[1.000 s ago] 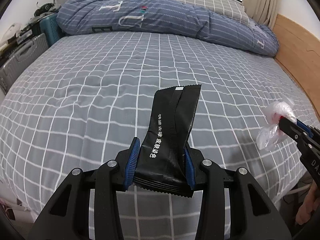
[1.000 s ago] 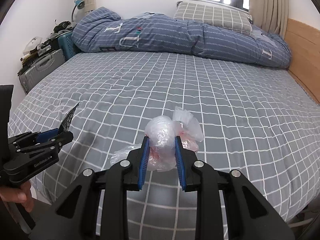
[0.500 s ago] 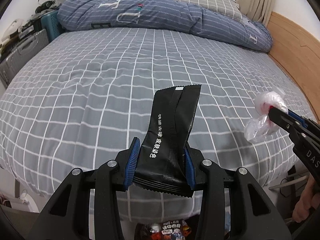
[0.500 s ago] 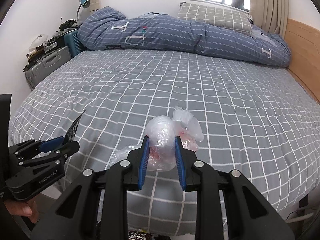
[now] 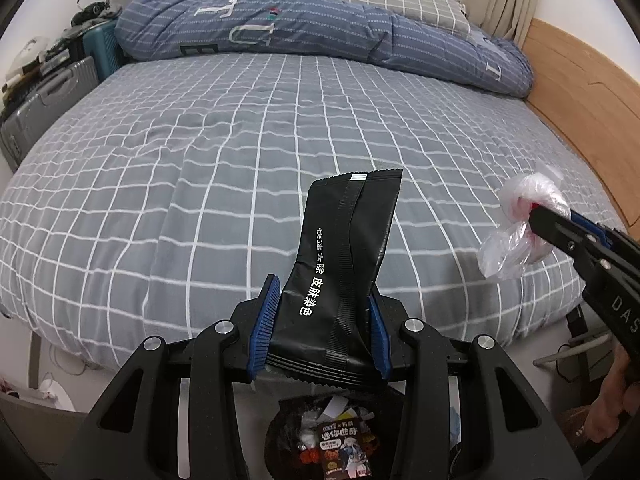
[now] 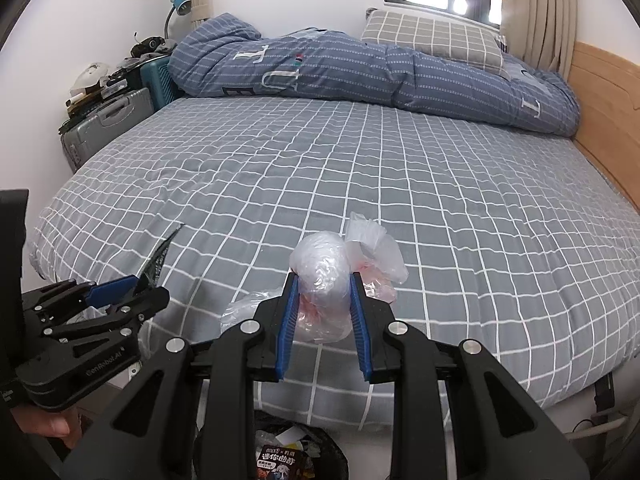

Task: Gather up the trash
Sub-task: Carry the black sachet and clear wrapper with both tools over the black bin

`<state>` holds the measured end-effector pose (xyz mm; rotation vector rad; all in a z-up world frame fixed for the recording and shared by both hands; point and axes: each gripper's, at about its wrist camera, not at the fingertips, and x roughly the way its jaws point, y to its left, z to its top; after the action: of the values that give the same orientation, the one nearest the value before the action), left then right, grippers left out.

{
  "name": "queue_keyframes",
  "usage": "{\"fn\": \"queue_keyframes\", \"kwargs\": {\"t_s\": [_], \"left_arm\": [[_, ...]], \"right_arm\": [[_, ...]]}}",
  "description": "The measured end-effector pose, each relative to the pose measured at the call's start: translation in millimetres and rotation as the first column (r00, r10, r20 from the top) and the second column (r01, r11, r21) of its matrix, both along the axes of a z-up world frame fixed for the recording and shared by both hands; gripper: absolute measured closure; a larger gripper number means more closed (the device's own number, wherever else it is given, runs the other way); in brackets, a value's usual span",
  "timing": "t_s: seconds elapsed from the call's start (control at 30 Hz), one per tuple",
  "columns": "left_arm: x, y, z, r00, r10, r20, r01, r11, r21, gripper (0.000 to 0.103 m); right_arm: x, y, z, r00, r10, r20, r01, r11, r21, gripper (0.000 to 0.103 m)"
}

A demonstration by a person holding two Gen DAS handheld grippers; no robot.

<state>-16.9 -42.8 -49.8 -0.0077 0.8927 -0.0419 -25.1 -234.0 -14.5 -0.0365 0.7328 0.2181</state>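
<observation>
My left gripper (image 5: 322, 320) is shut on a black foil wrapper (image 5: 344, 248) with white lettering, held upright past the bed's near edge. My right gripper (image 6: 322, 312) is shut on a crumpled clear plastic bag (image 6: 332, 280) with pink inside. The bag also shows at the right of the left wrist view (image 5: 524, 224). The left gripper appears at the left of the right wrist view (image 6: 132, 286). A trash bin lined in black (image 5: 332, 440) with wrappers inside sits on the floor below both grippers; it also shows in the right wrist view (image 6: 288, 456).
The bed (image 6: 360, 184) with a grey checked sheet fills the view ahead. A blue rolled duvet (image 6: 360, 68) and a pillow (image 6: 432, 40) lie at the far side. Suitcases (image 6: 104, 124) stand at the left, a wooden headboard (image 6: 604, 108) at the right.
Both grippers have pulled back from over the bed to beyond its near edge. The trash bin has come into view below them. Both still hold their items.
</observation>
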Motion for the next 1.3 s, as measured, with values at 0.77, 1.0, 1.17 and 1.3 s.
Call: {"fn": "queue_keyframes", "kwargs": {"t_s": [0.77,1.0,1.17,1.3], "left_arm": [[-87,2,-13,0.998,0.012,-0.056,-0.014,1.000,-0.021,0.063],[-114,-1,-19,0.996,0.009,-0.088,-0.011,1.000,-0.022,0.063],[-131,-4,-22,0.994,0.004,-0.112,-0.006,1.000,-0.023,0.063],[-140,-4,-26,0.991,0.006,-0.132,-0.011,0.999,-0.032,0.063]], "right_arm": [[-84,8,-18,0.998,0.022,-0.061,-0.022,1.000,0.003,0.078],[-110,6,-30,0.994,0.008,-0.109,-0.007,1.000,0.010,0.078],[-126,1,-35,0.990,-0.010,-0.140,0.012,1.000,0.015,0.078],[-135,-1,-41,0.987,-0.013,-0.162,0.015,1.000,0.010,0.078]]}}
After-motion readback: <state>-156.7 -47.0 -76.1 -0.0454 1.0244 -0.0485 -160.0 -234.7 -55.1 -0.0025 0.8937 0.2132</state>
